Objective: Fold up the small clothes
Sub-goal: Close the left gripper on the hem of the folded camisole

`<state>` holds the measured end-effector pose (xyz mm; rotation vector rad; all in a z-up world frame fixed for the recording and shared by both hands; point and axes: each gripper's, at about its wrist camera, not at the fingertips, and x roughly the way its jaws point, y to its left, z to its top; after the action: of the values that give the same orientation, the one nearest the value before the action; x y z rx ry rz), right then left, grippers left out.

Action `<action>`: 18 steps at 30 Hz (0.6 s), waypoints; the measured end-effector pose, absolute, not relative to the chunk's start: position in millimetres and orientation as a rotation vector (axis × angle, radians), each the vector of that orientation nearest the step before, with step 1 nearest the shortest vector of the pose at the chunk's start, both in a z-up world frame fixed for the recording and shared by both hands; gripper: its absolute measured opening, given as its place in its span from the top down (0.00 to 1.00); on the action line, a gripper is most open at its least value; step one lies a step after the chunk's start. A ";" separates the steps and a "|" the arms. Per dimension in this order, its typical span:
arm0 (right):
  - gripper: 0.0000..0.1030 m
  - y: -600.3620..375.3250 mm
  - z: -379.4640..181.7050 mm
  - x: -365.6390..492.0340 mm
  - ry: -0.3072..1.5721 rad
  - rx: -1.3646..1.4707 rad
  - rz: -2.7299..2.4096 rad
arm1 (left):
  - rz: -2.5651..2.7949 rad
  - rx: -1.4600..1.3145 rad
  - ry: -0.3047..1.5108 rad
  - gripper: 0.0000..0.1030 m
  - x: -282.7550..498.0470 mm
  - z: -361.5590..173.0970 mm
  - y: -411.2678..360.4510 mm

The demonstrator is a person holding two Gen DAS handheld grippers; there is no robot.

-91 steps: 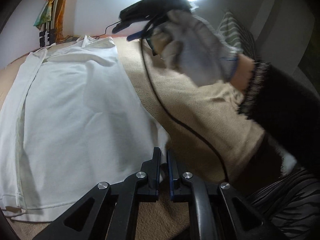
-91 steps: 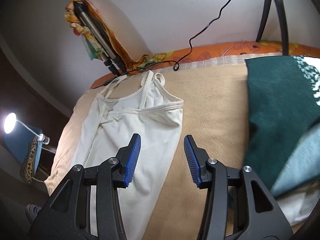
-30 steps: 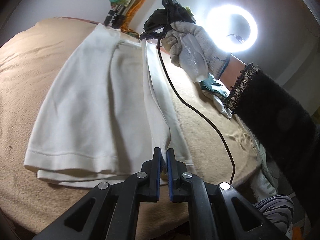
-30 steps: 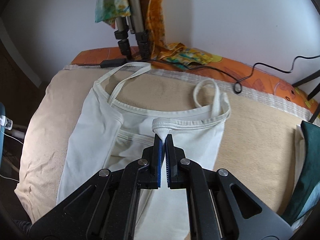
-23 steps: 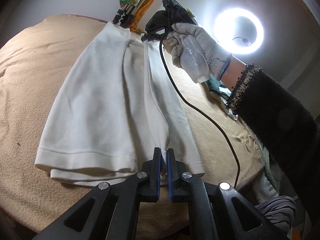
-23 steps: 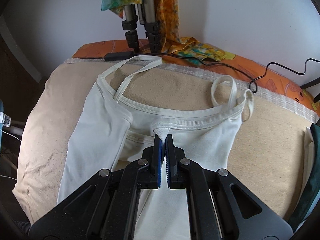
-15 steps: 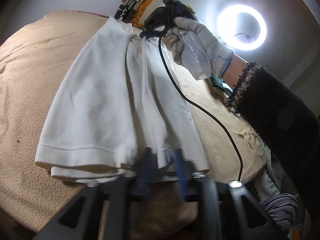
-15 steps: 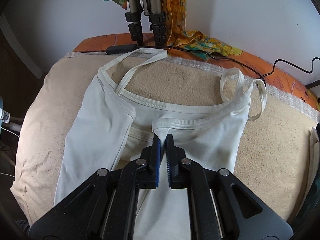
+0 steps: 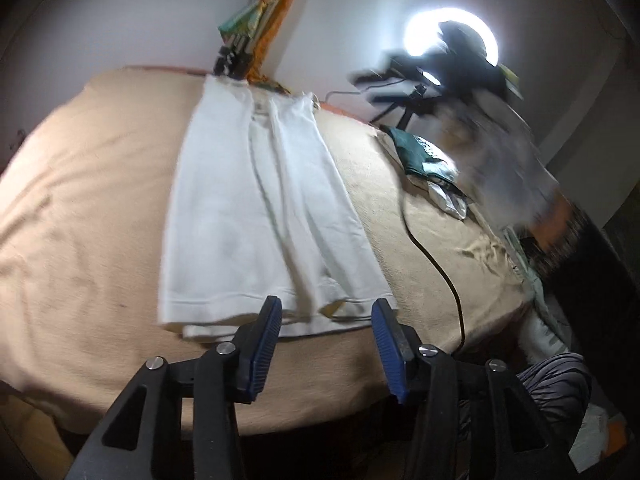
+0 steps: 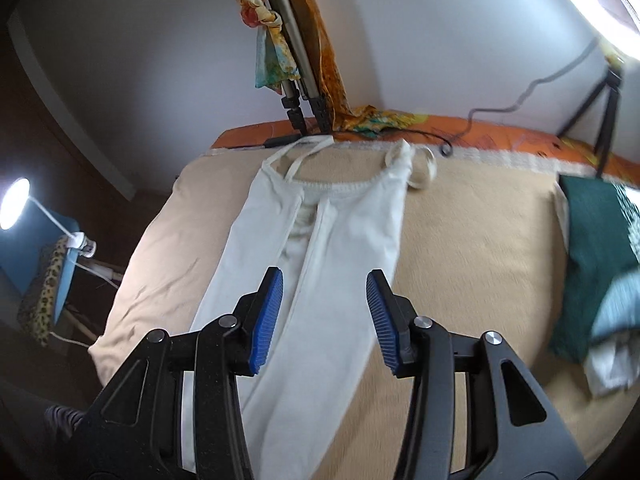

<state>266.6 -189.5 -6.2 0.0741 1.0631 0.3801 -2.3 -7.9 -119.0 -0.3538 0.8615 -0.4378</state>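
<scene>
A white strappy top [image 9: 260, 208] lies flat on the beige blanket [image 9: 88, 208], both long sides folded in toward its middle. In the right wrist view the top [image 10: 336, 248] runs away from me, its straps at the far end. My left gripper [image 9: 326, 312] hovers just off the hem, jaws opening, nothing between them. My right gripper [image 10: 325, 280] hangs above the top's middle, jaws opening too and empty. A blurred gloved hand [image 9: 492, 148] holds the right gripper at the upper right of the left wrist view.
Folded dark green clothes [image 10: 600, 248] are stacked at the blanket's right side. A black cable [image 9: 432, 256] trails over the blanket. Tripod legs [image 10: 300, 80] draped with a patterned scarf stand at the far edge, a ring light [image 9: 452, 36] to the right, a lamp [image 10: 16, 204] left.
Both grippers let go of the top's folded edge, opened and drew back and up. The folded flap now lies flat. The gloved hand swung away to the right.
</scene>
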 end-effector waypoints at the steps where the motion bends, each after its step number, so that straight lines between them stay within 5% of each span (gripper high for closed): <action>1: 0.55 -195.8 -4.8 253.2 1.069 0.077 0.379 | -0.428 -0.348 0.860 0.49 -2.6 -117.1 -1.5; 18: 0.55 -210.5 -100.3 88.3 1.381 0.273 0.484 | -0.364 -0.571 1.095 0.55 38.4 -165.0 76.1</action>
<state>88.3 -210.5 -100.3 0.2732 1.3813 0.4836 38.4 76.1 -165.0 -0.5712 1.0947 -0.3642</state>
